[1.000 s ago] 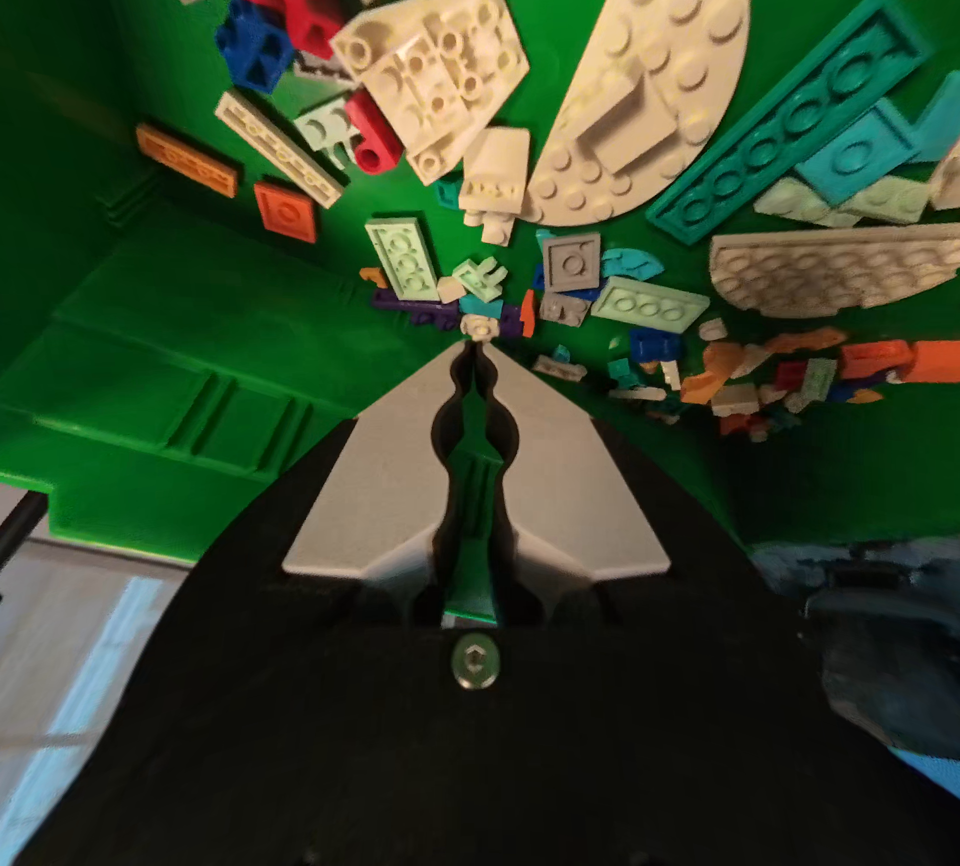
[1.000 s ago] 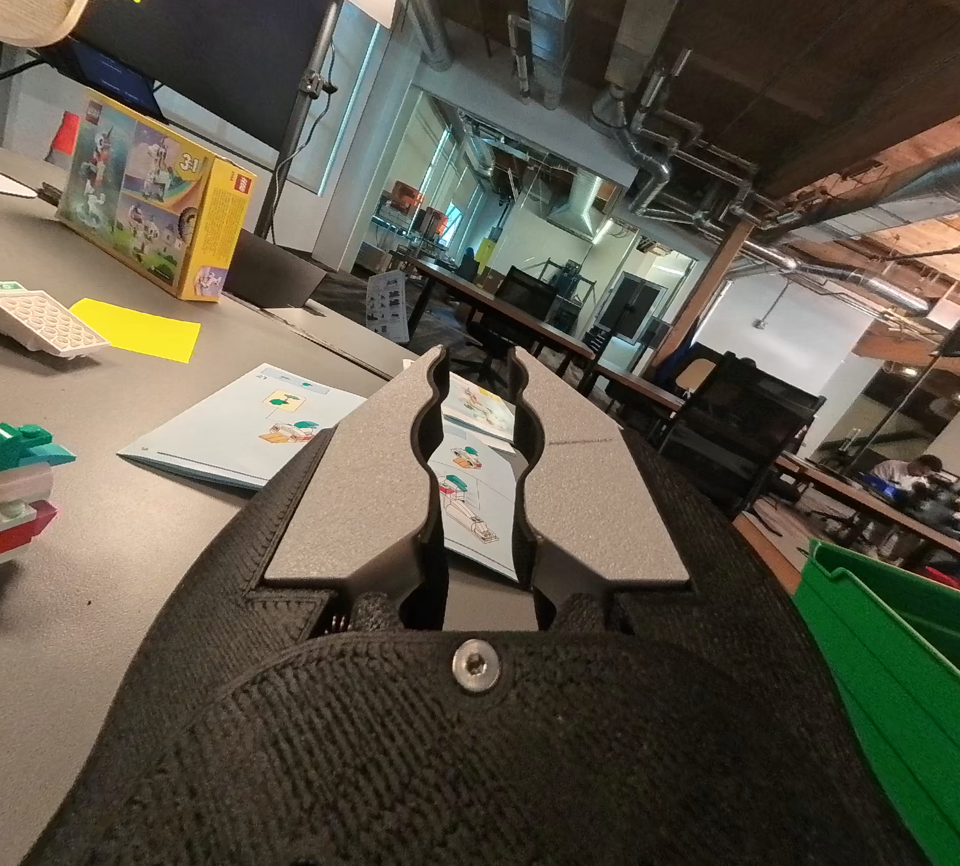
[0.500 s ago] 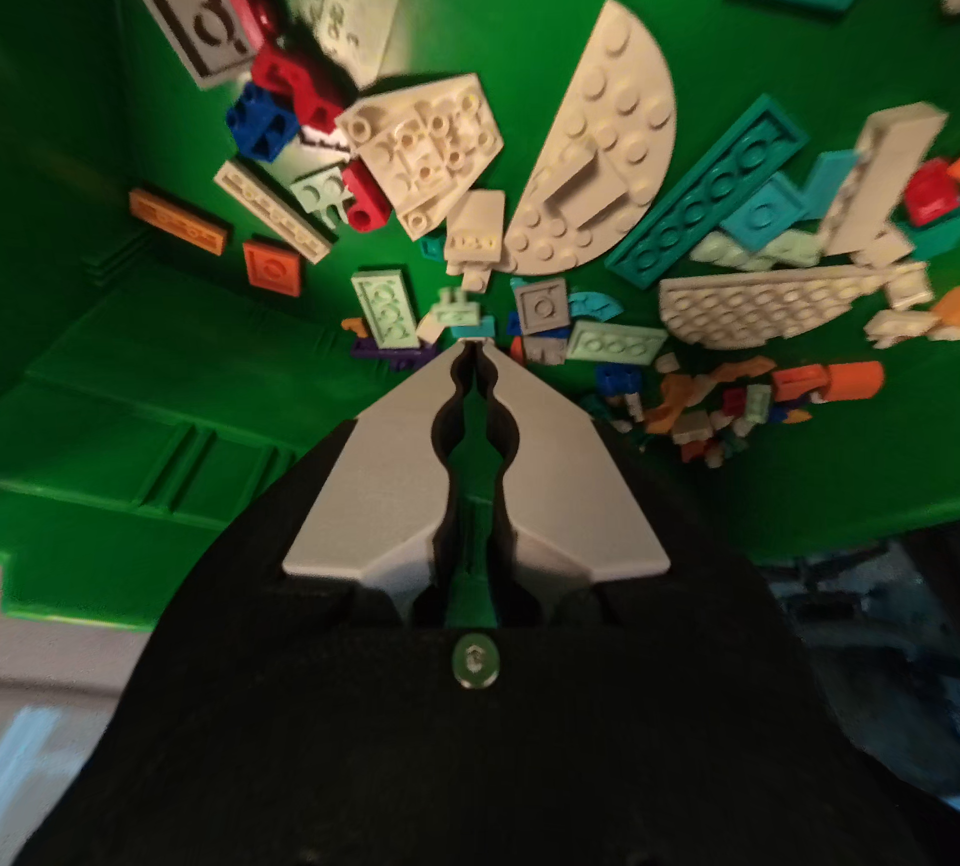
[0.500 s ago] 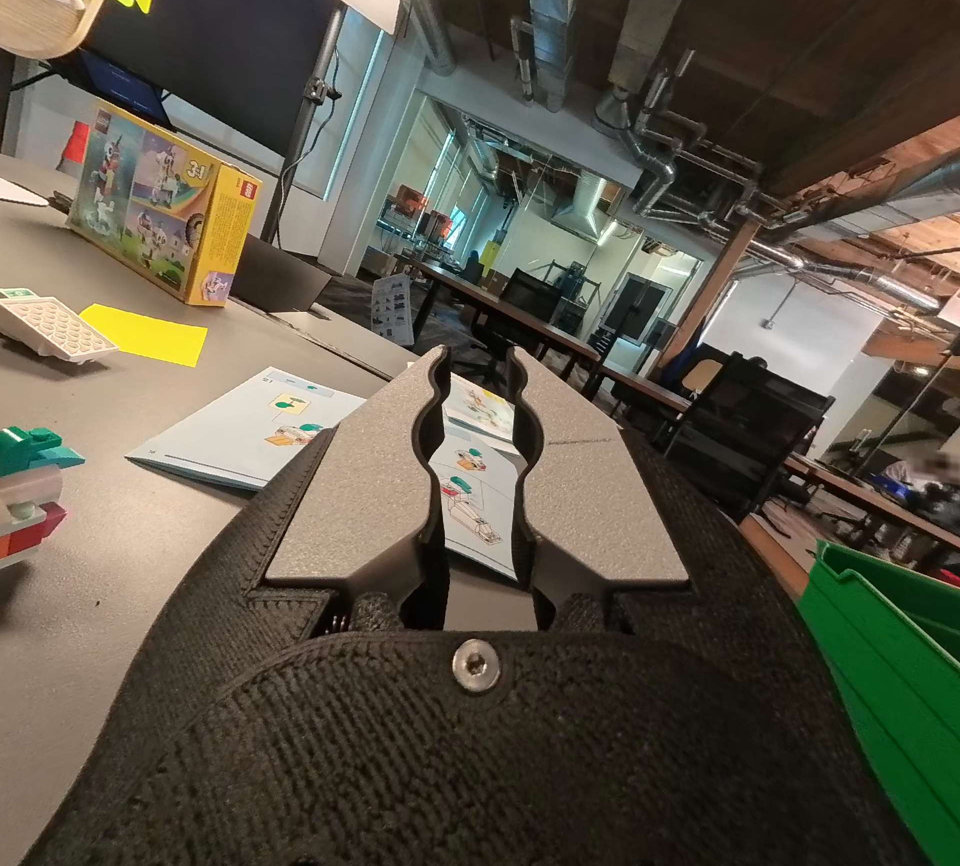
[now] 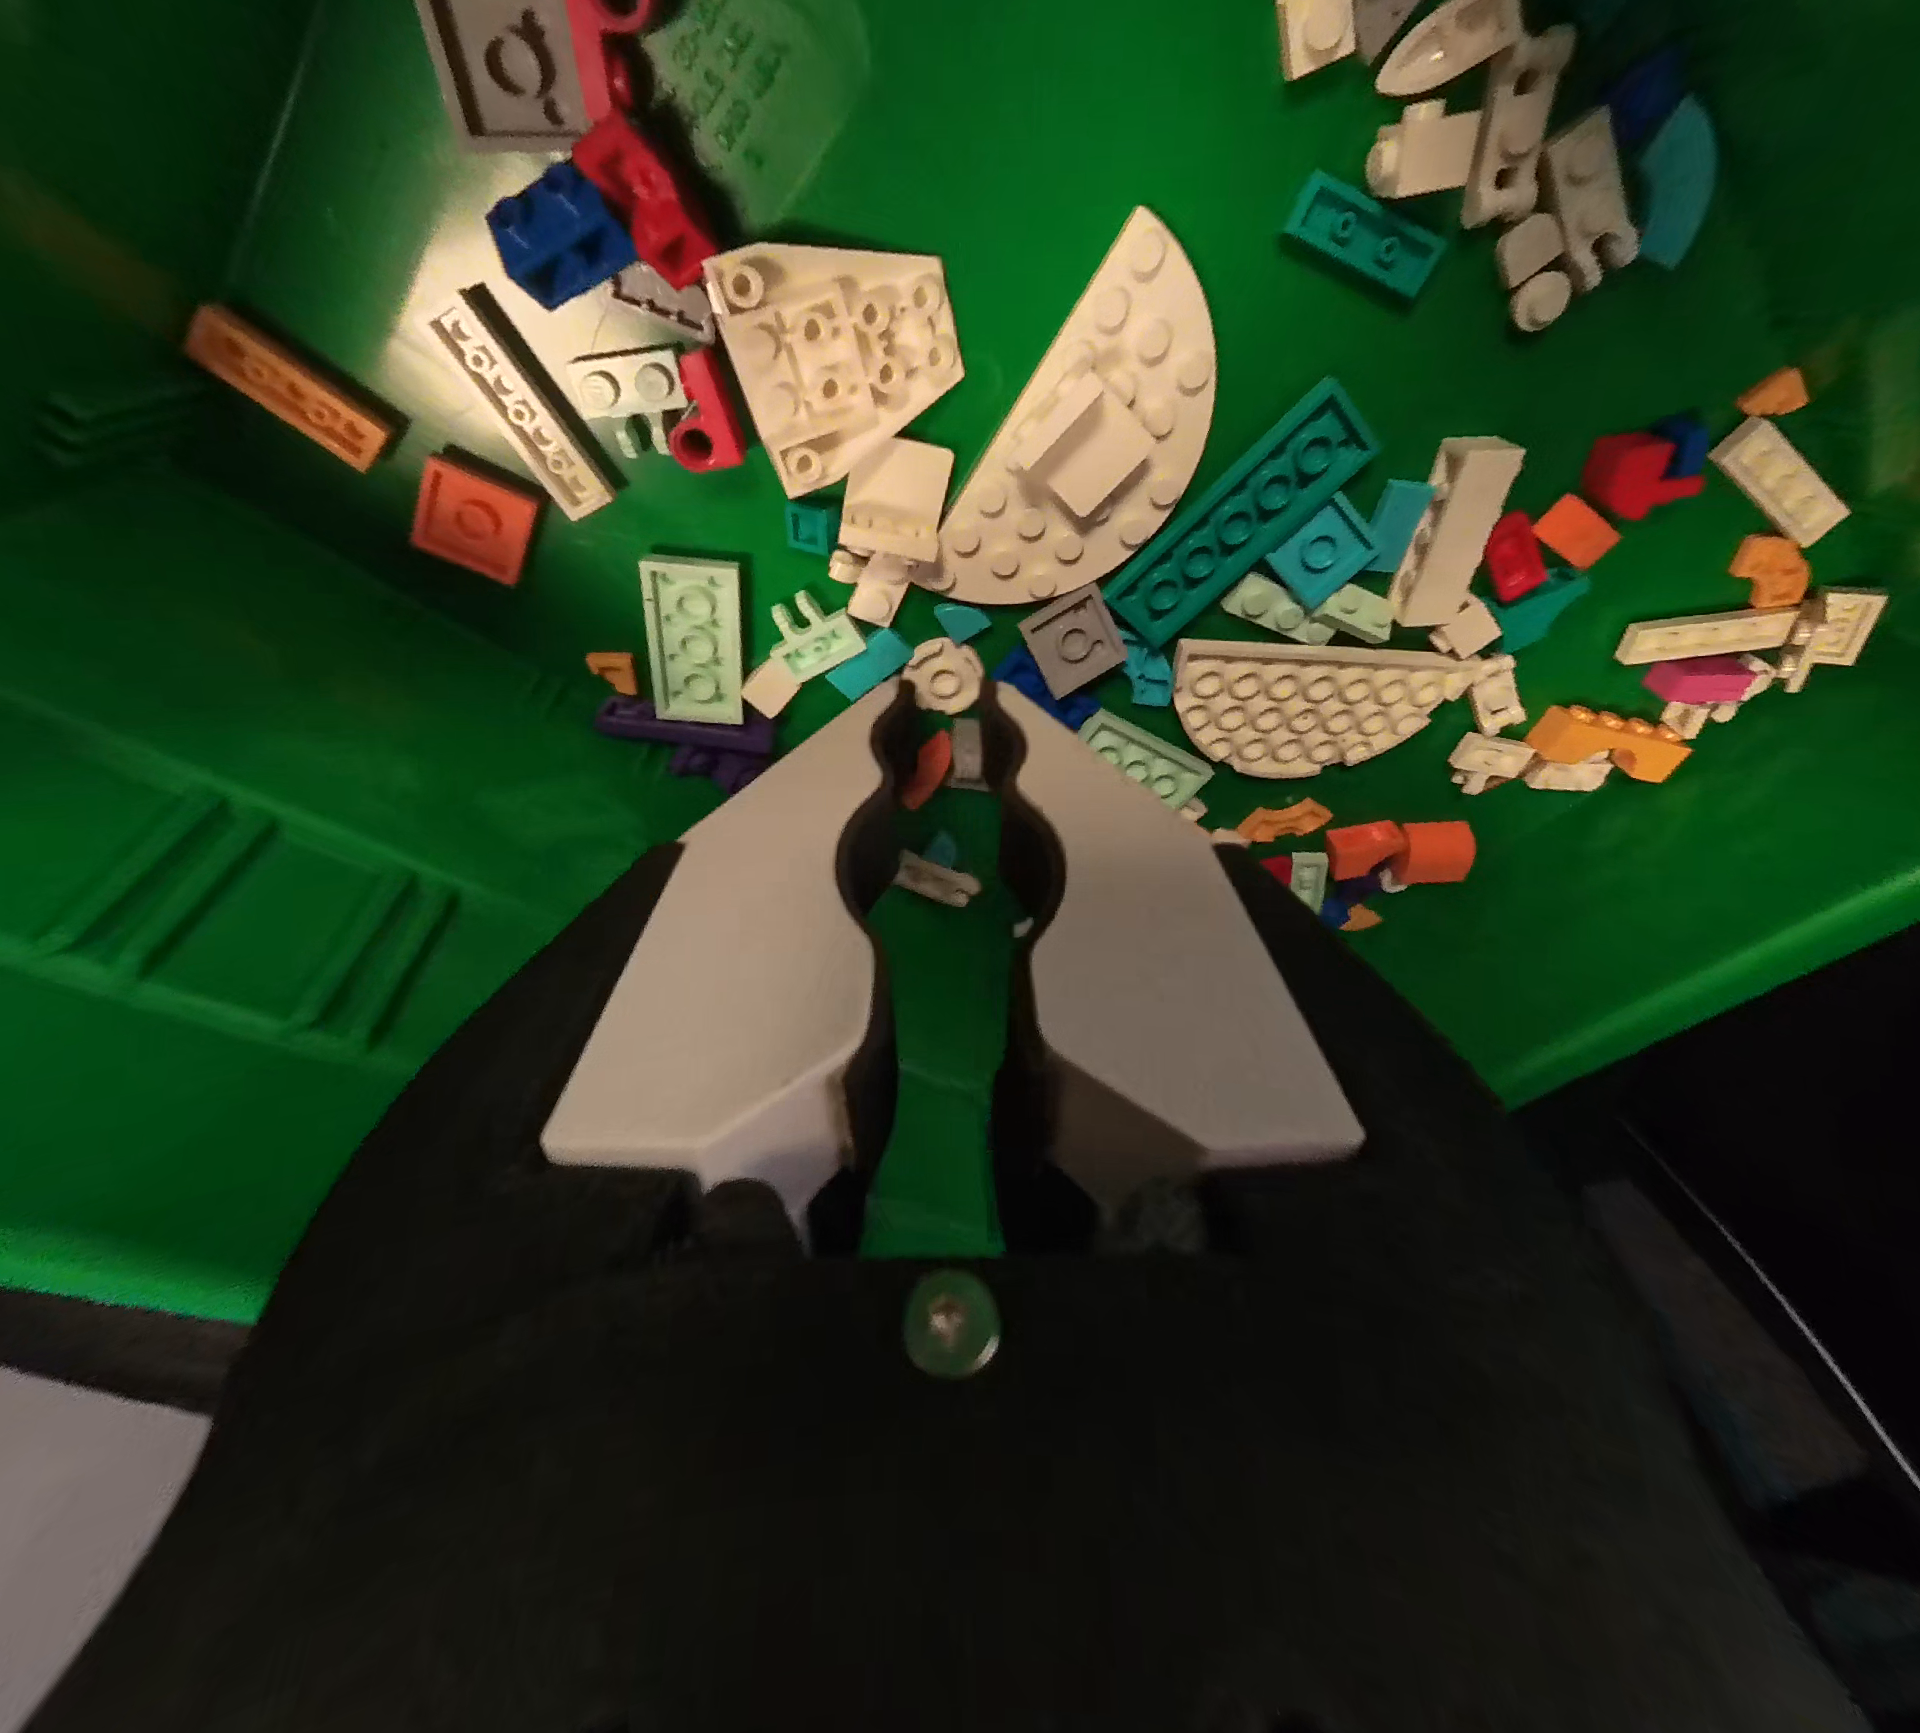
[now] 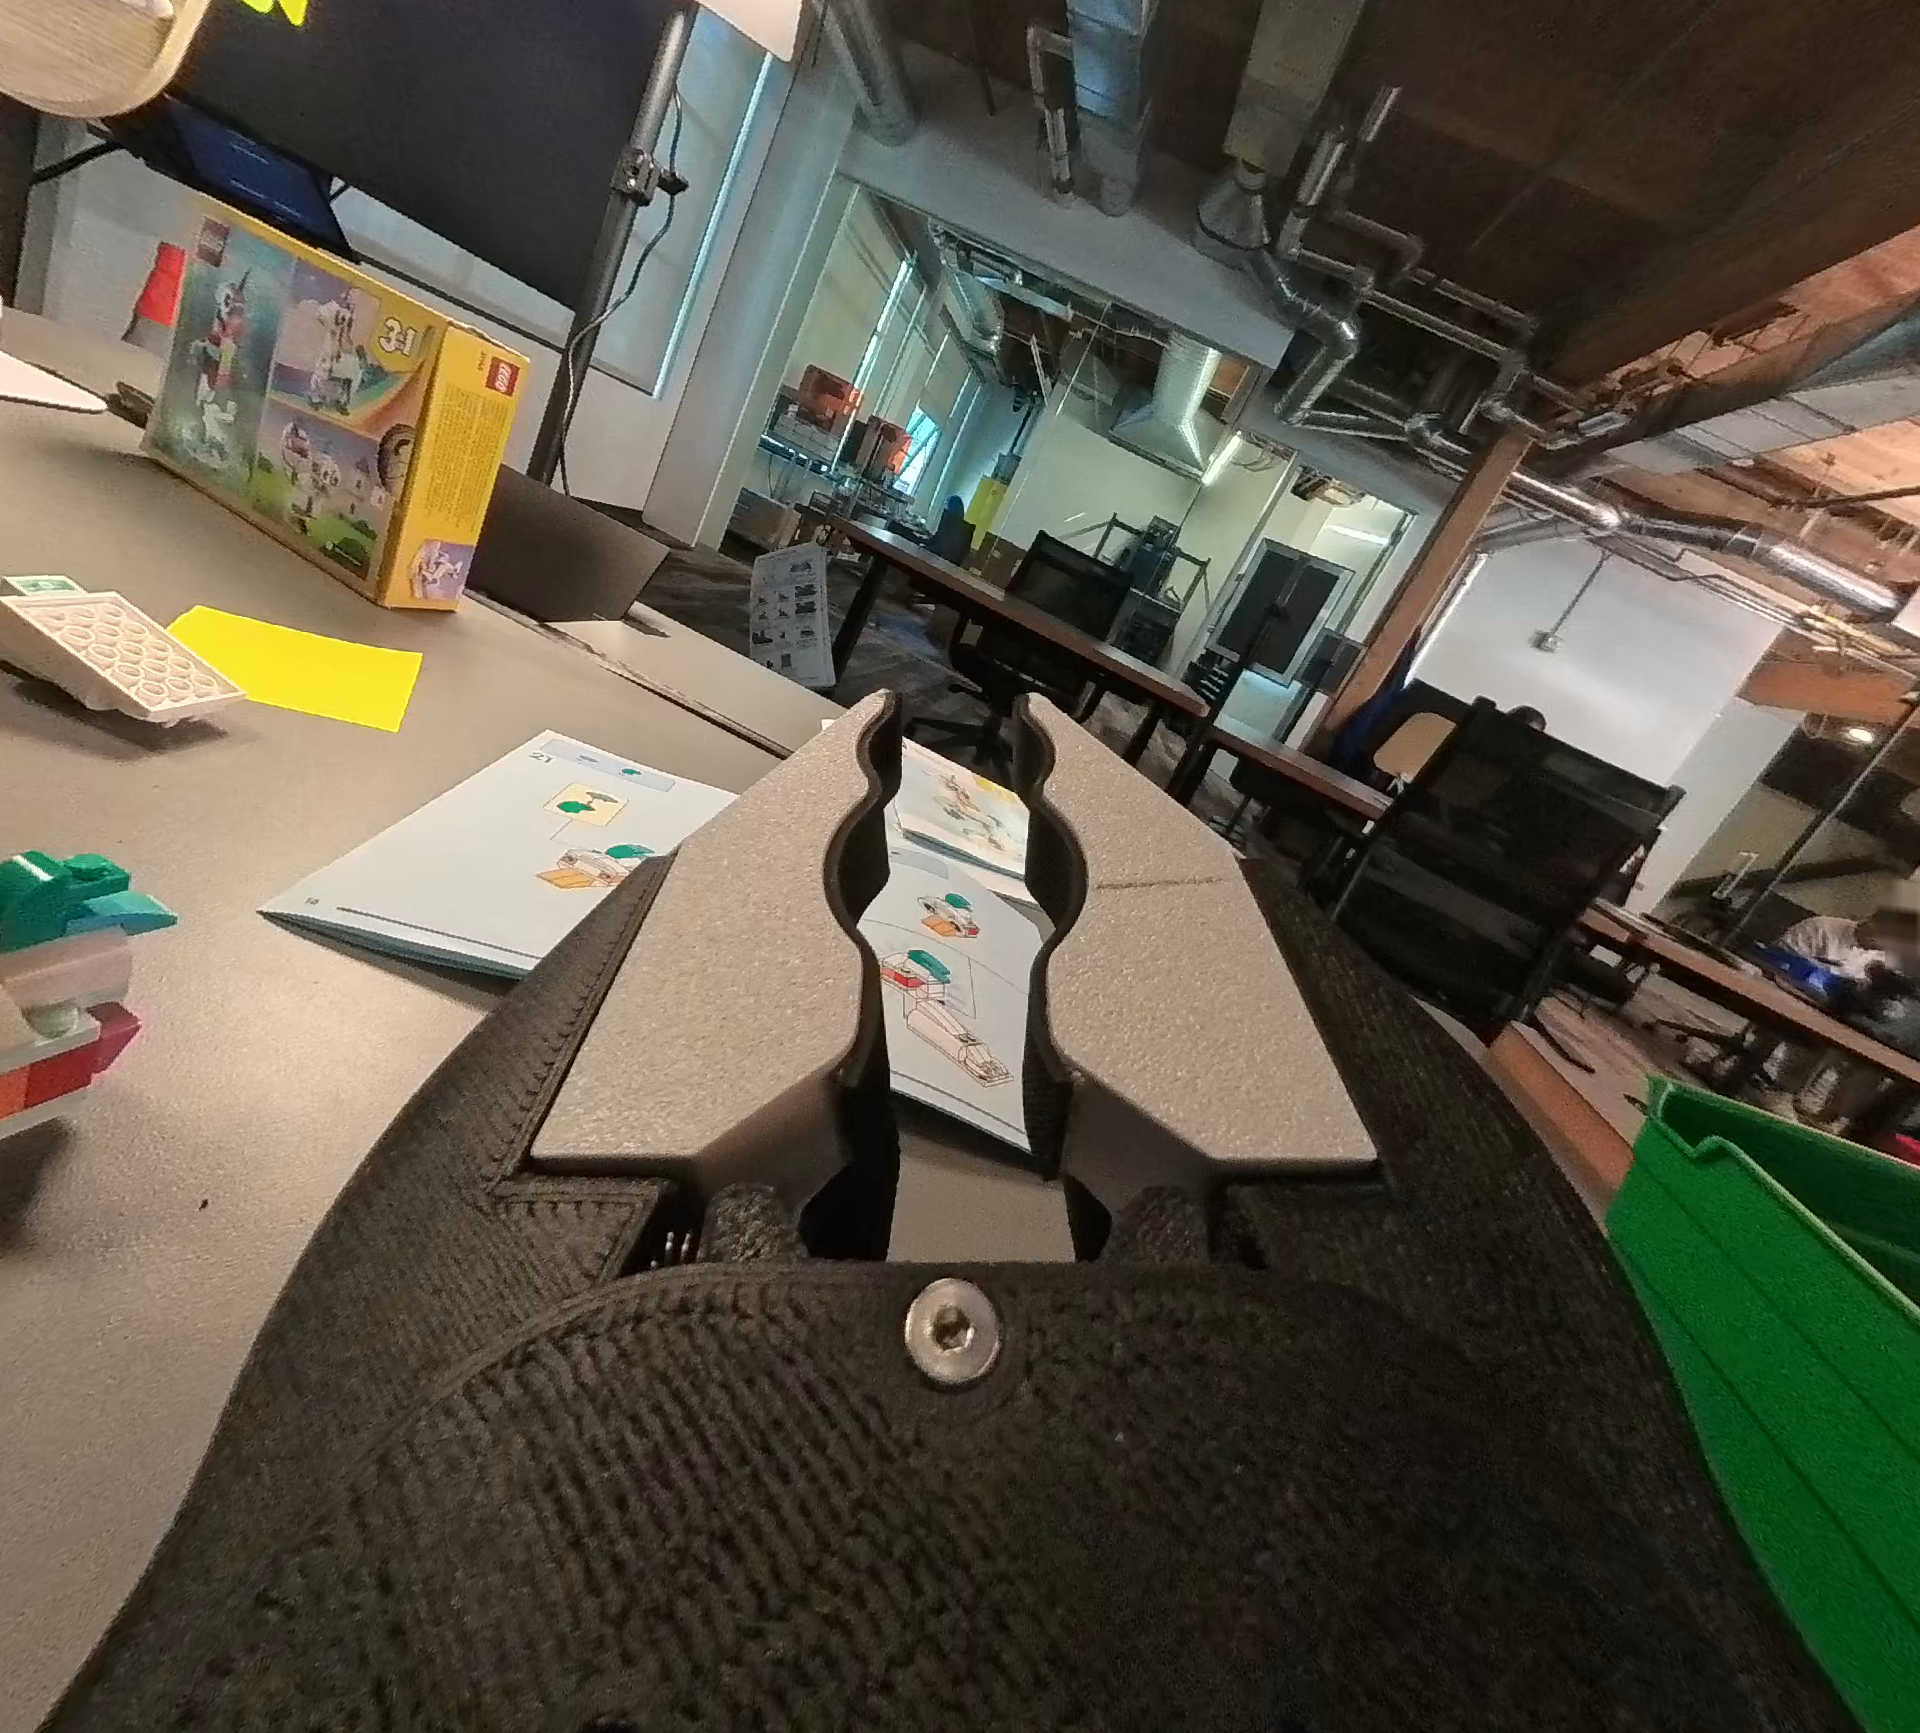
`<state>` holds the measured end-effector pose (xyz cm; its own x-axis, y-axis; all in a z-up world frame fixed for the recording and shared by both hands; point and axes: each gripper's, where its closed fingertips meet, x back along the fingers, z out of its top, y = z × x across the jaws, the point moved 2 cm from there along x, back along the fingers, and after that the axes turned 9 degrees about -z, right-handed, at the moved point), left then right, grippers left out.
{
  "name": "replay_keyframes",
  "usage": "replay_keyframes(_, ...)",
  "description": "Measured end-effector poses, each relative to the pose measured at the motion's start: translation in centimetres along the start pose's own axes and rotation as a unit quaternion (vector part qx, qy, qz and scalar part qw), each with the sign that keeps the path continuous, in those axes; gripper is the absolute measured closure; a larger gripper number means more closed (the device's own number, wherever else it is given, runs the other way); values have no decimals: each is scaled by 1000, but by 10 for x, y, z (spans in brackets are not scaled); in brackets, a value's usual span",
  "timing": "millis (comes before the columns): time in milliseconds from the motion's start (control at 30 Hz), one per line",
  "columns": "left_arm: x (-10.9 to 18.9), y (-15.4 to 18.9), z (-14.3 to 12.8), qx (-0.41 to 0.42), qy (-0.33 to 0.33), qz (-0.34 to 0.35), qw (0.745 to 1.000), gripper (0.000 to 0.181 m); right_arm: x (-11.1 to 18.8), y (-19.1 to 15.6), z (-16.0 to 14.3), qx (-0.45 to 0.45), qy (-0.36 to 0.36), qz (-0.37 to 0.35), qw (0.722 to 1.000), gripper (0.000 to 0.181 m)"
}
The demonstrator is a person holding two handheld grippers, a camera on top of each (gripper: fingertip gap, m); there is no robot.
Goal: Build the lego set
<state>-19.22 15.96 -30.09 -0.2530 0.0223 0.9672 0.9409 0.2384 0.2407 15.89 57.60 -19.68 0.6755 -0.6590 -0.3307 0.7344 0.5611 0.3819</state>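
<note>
In the left wrist view, my left gripper hangs inside a green bin of loose Lego pieces. It is shut on a small white round piece held at its fingertips, above the pile. Below lie a large white half-round plate, a long teal plate and a white wedge plate. In the right wrist view, my right gripper is open and empty, low over the grey table. A partly built model stands at the left edge, beside the open instruction booklet.
The yellow set box, a yellow paper and a white studded plate assembly lie at the back left of the table. The green bin stands to the right of my right gripper. Office tables and chairs lie beyond. The tips of one gripper are about 55 cm away from the tips of the other. The large white half-round plate lies some 5 cm from my left tips, 50 cm from my right tips.
My left gripper has closed on the small white round piece and pulled back up from the pile, so more of the bin shows. The right gripper has shifted only slightly.
</note>
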Motion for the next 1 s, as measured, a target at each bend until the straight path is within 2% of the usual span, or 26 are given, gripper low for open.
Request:
replay_keyframes(333,-4,-2,2,23,-5,-2,1000,162,0,0,1,-2,2,1,1000,162)
replay_keyframes(400,-4,-3,2,24,-5,1,1000,163,0,0,1,-3,3,1,1000,163)
replay_keyframes(467,-4,-7,0,24,-11,14,1000,178,1,0,2,-5,4,3,1000,163)
replay_keyframes(667,1,-4,0,15,2,16,1000,179,1,0,4,-13,7,4,1000,163)
replay_keyframes(767,26,4,8,-5,60,60,996,179,2,-1,5,-20,10,7,1000,163)
replay_keyframes(833,55,25,22,-37,134,86,987,179,3,-3,6,-24,12,10,1000,163)
replay_keyframes(900,87,61,37,-80,222,98,967,179,4,-5,7,-23,13,15,1000,163)
replay_keyframes(1000,128,134,56,-160,344,106,919,179,5,-10,8,-9,17,24,1000,163)
